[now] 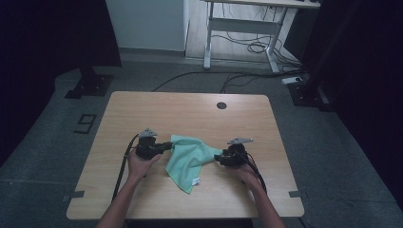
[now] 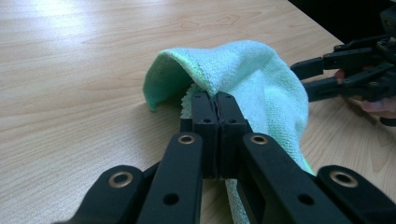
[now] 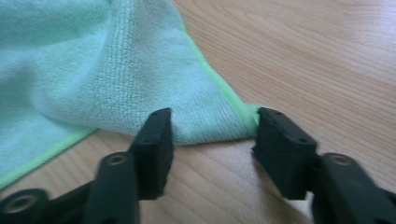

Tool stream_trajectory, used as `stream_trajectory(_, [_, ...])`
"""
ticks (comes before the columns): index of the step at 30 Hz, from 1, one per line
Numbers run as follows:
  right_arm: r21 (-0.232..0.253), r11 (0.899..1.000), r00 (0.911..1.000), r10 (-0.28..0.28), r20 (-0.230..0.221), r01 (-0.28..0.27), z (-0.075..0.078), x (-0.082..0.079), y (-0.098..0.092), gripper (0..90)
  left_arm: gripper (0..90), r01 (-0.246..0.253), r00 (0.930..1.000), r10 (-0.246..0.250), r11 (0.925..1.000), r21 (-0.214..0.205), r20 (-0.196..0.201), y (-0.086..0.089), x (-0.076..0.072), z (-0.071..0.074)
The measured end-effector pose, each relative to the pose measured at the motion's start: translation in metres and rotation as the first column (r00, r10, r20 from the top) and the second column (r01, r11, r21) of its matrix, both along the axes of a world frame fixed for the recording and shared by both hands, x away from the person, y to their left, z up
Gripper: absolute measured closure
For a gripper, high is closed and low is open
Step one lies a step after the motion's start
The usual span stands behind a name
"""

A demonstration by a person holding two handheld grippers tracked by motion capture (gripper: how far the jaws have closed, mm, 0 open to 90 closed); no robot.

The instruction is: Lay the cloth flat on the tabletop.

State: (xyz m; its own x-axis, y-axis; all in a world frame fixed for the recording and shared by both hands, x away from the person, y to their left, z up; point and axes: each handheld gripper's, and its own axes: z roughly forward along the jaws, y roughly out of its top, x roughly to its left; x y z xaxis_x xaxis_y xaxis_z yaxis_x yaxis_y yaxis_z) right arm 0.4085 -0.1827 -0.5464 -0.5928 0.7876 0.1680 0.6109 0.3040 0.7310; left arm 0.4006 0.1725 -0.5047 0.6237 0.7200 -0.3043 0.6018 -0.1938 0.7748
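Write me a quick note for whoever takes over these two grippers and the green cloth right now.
Left gripper: shut on the green cloth, pinching a fold near its left edge.
Right gripper: open, jaws either side of the cloth's right corner, not pressing it.
Cloth: bunched in the middle of the wooden table, lifted at the left pinch, its lower corner flat towards the person.
Done: one side gripped.
Left: probably close the right gripper on its corner, then spread or fold the cloth.
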Motion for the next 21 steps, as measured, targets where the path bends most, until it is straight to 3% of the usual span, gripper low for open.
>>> stream_trajectory(5, [-0.033, 0.998, 0.9984, 0.048, 0.029, -0.047, 0.001, -0.001, 0.006, 82.8, 88.5, 0.009, 1.0000, -0.009, 1.0000, -0.004, -0.005, 0.003, -0.001, -0.001])
stream_trajectory(9, [0.004, 0.998, 0.9971, 0.055, 0.052, -0.056, 0.006, -0.004, 0.002, 89.5, 88.5, 0.015, 0.9999, -0.015, 0.9999, -0.006, 0.009, 0.006, -0.006, 0.002])
stream_trajectory(14, [0.029, 0.998, 0.9951, 0.048, 0.087, -0.051, 0.014, -0.006, -0.009, 88.3, 88.5, 0.016, 0.9998, -0.016, 0.9998, -0.008, 0.009, 0.009, -0.007, 0.003])
stream_trajectory(16, [0.033, 0.997, 0.9927, 0.059, 0.106, -0.063, 0.016, -0.008, -0.010, 72.3, 88.5, 0.016, 0.9998, -0.015, 0.9999, -0.007, 0.008, 0.009, -0.007, 0.003])
stream_trajectory(21, [0.013, 0.994, 0.9895, 0.108, 0.095, -0.110, 0.010, -0.010, 0.006, 55.1, 88.5, 0.017, 0.9999, -0.017, 0.9998, -0.005, 0.000, 0.006, -0.006, -0.001])
